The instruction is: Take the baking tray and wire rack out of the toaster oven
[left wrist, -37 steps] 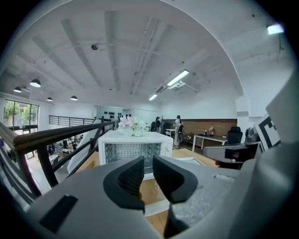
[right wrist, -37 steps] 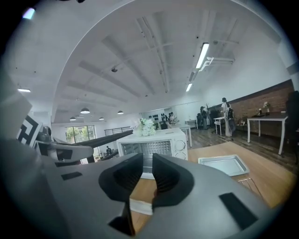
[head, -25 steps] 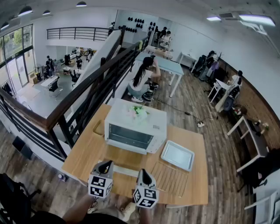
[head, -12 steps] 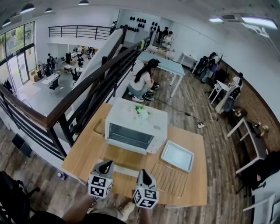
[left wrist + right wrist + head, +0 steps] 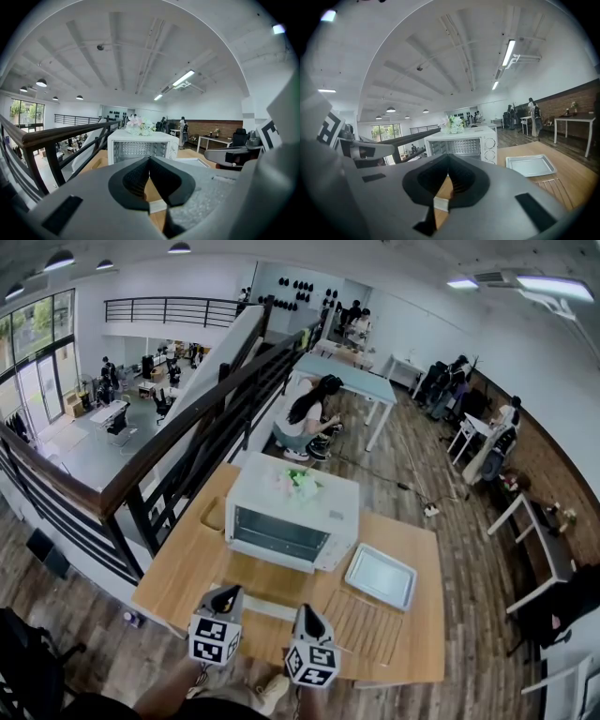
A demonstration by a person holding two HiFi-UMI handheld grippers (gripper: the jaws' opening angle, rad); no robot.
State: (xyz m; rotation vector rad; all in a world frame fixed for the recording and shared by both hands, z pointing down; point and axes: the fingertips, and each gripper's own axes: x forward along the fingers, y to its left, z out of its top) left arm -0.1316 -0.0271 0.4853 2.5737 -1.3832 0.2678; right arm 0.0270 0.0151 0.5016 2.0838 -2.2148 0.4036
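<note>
Fingers [image 5: 133,180] of the left gripper [image 5: 149,159] are pressed together with nothing between them, and the fingers [image 5: 461,180] of the right gripper [image 5: 448,157] are likewise closed and empty. Both grippers hover side by side over the near edge of the wooden desk [image 5: 183,568], left gripper [image 5: 225,592] and right gripper [image 5: 305,610] pointing toward the white toaster oven [image 5: 291,512]. Pale flowers [image 5: 298,482] sit on top of the oven. A baking tray [image 5: 380,575] lies flat on the desk just beside the oven's right front corner. Nearer the person, a wire rack [image 5: 366,624] lies flat on the desk, close to the tray's near edge and to the right of the right gripper.
</note>
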